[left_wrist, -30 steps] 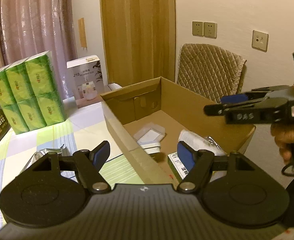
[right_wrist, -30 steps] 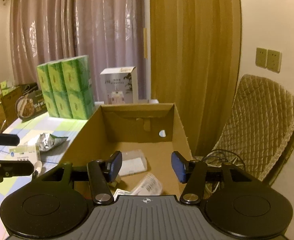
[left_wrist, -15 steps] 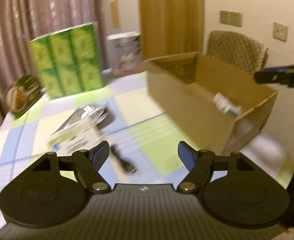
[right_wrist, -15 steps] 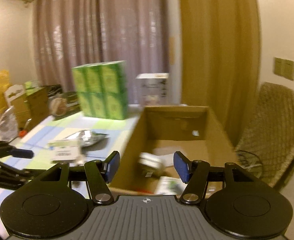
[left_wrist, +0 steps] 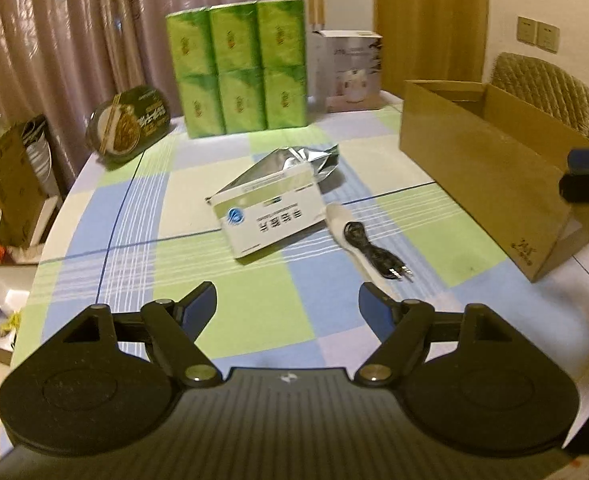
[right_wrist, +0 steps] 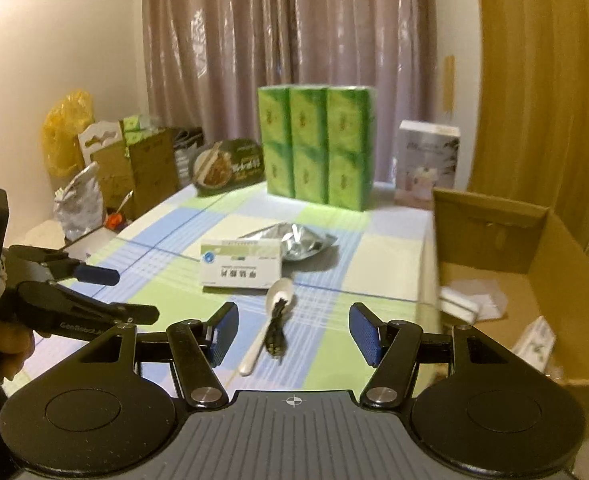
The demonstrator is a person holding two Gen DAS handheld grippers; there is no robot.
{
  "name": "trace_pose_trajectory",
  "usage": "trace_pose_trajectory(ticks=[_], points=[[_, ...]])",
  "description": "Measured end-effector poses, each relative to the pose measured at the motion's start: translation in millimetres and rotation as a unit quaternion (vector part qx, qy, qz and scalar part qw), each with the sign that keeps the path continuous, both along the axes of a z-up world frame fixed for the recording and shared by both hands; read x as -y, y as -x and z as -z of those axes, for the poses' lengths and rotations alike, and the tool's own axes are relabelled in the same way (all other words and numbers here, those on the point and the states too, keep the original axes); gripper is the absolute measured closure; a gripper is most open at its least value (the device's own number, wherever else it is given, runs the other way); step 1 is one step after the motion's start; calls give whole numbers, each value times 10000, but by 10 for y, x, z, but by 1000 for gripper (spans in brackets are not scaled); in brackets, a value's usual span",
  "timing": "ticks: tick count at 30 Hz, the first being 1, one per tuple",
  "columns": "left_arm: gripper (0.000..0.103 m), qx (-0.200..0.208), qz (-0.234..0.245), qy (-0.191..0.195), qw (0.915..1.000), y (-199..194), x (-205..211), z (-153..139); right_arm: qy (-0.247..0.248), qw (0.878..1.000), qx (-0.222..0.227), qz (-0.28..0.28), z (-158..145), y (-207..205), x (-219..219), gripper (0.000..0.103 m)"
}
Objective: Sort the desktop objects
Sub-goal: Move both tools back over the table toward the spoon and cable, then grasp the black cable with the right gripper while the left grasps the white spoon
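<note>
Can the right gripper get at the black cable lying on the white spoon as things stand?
Probably yes. The right gripper is empty, its jaws opening, and the black cable lies on the white spoon just ahead of it, with nothing between. The spoon underneath may come up too.

table (left_wrist: 106,216): medicine box (left_wrist: 268,216) centre, on foil pouch (left_wrist: 294,162) | spoon (left_wrist: 348,232) and cable (left_wrist: 374,250) right of it | cardboard box (left_wrist: 474,176) far right | tissue packs (left_wrist: 236,68) behind

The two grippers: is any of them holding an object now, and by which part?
Nothing is held. The left gripper is opening with nothing between its pads; the right gripper is empty too, above the spoon and cable.
</note>
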State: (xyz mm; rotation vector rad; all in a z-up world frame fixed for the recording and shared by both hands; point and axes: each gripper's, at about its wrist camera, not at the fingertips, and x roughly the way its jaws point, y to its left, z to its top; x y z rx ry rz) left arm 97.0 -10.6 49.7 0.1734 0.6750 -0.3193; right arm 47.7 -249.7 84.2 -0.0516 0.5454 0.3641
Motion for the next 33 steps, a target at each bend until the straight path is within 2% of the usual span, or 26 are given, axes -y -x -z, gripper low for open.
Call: trace_pose_trajectory(ticks=[15, 26, 32, 33], points=[[28, -397, -74, 311, 9987, -472, -99, 258, 239, 9972, -713, -23, 744, -812, -331, 45], [28, -489, -86, 202, 9986, -646, 32, 348, 421, 9944, -954, -186, 1032, -1255, -409, 54], [28, -572, -60, 167, 9982, -668, 85, 400, 413, 9930, -1096, -177, 1151, -1406, -474, 77], [28, -580, -43, 158, 9982, -666, 97, 409, 416, 9927, -1112, -187, 1160, -1418, -479, 85]])
